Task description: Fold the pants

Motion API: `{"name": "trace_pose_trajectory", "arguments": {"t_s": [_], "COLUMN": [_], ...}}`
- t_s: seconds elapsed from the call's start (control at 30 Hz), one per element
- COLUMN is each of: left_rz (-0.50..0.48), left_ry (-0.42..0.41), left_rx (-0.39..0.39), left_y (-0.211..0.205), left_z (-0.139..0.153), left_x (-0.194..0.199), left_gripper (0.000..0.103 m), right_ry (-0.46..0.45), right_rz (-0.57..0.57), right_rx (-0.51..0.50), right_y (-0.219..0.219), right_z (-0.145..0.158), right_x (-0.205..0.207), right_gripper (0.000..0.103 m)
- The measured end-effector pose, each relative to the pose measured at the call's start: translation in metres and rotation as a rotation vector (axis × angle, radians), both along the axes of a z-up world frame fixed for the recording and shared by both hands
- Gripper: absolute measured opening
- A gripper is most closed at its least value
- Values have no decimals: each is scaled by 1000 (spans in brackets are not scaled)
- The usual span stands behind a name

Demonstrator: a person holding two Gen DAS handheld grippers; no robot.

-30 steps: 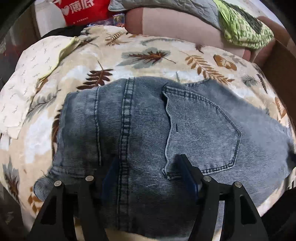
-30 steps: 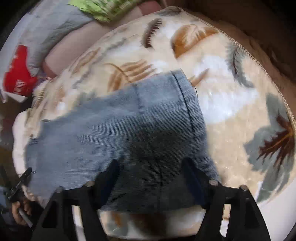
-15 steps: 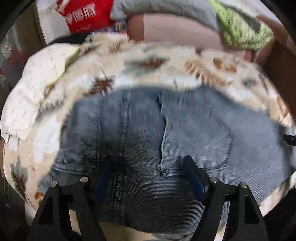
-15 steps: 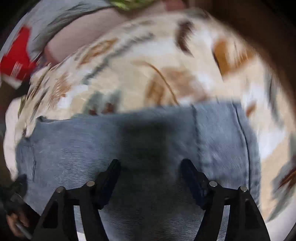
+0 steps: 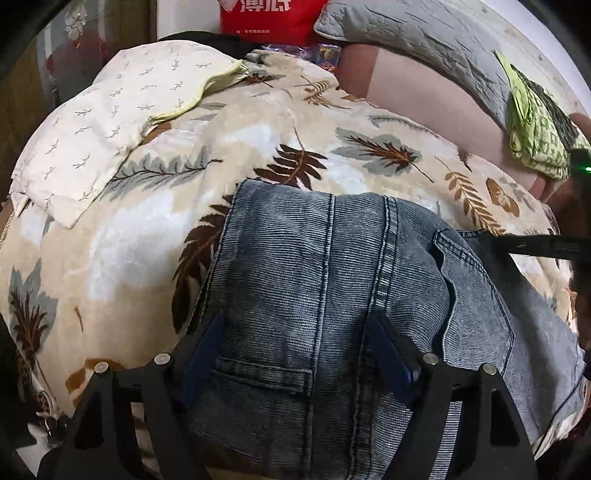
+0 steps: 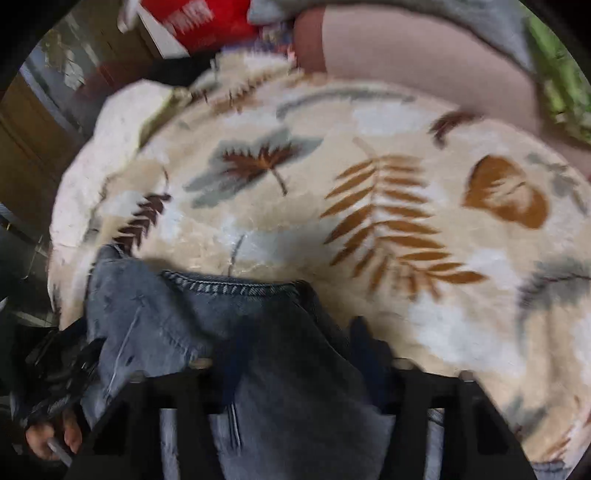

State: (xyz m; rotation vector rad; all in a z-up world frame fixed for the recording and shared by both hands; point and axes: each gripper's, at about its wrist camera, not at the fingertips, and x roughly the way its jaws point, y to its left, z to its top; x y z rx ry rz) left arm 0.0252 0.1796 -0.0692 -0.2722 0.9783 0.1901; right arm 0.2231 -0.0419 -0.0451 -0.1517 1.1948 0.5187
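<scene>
Leaf-print blanket (image 5: 258, 155) under pants (image 5: 332, 288); your right gripper (image 6: 295, 354) has just been closing on denim, left gripper (image 5: 299, 354) wide, straddling the waistband end, gripping nothing

Ribbed faded denim pants (image 5: 314, 280), plush fleece blanket (image 5: 122, 258), quilted grey cloth (image 5: 417, 33)
</scene>
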Motion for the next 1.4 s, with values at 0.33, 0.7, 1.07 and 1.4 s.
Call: {"name": "trace_pose_trajectory", "arguments": {"t_s": [0.33,0.7,1.07,1.4], "left_rz": [-7,-5,-11,-3], "left_ry": [-8,-5,-10,-8], "left_rx": [-2,4,7,0], "left_y": [1,0,0,-1], "left_z": [0,-1,-1,-1], "left_x": [-1,0,0,0], "left_gripper": [84,86,87,90], "right_ry": [-122,-187,-60,-72], "right_rz": [16,-74,-129,-197], "right_rx": [-143,-29,-89,-20], "right_y": [26,-6,-4,-49], "right_z": [-7,28,-19,5], "right_x": [4,-26,-23,-86], "right_gripper": [2,9,25,75]}}
